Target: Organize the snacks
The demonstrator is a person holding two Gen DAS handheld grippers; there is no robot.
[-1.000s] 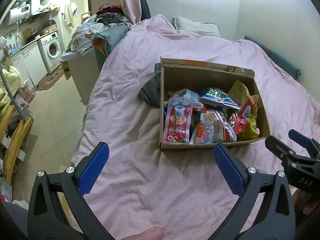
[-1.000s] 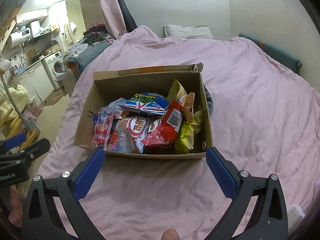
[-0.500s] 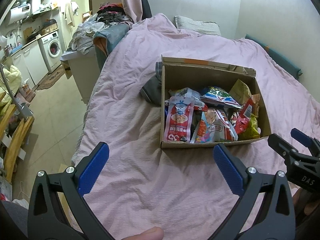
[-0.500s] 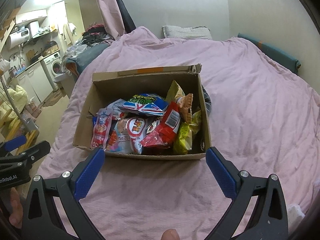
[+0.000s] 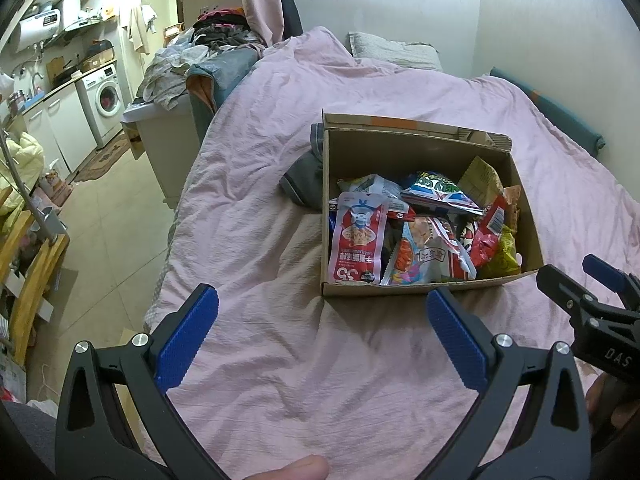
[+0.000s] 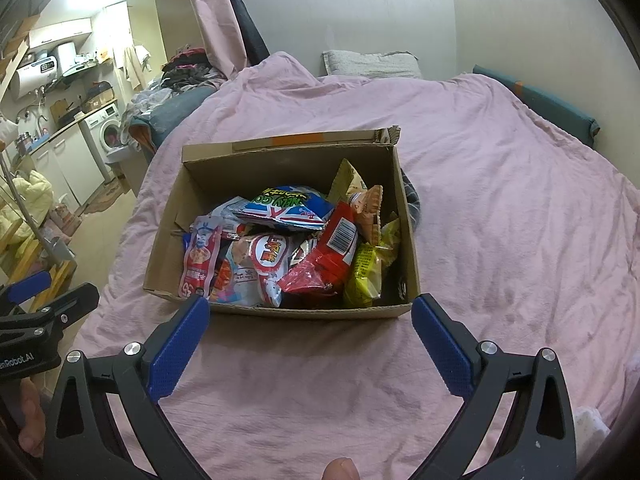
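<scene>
Both claws released, holding nothing: left gripper (image 5: 320, 340) spread wide over the pink bedspread (image 5: 280, 360), right gripper (image 6: 310, 340) spread just short of the near wall of the cardboard box (image 6: 312, 312). Box sits open on the bed, all snacks inside, none in my jaws. Readable print: red pouch (image 5: 358, 240) at the box's left end shows a big "35" plus Chinese text I can't resolve; in the right wrist view the same pouch (image 6: 199, 258) is readable only in part, "45" or "35", can't tell which. Blue bag (image 6: 286, 208) with a Union Jack pattern has green lettering, upside down, roughly "…ELY GO…". Red packet (image 6: 328, 260) shows a barcode label. Yellow-green packet (image 6: 366, 276) has print too small to read. My other claw's body reads "DAS" (image 5: 618, 354) from the left camera, "…nRobot.AI" (image 6: 16, 360) from the right.
</scene>
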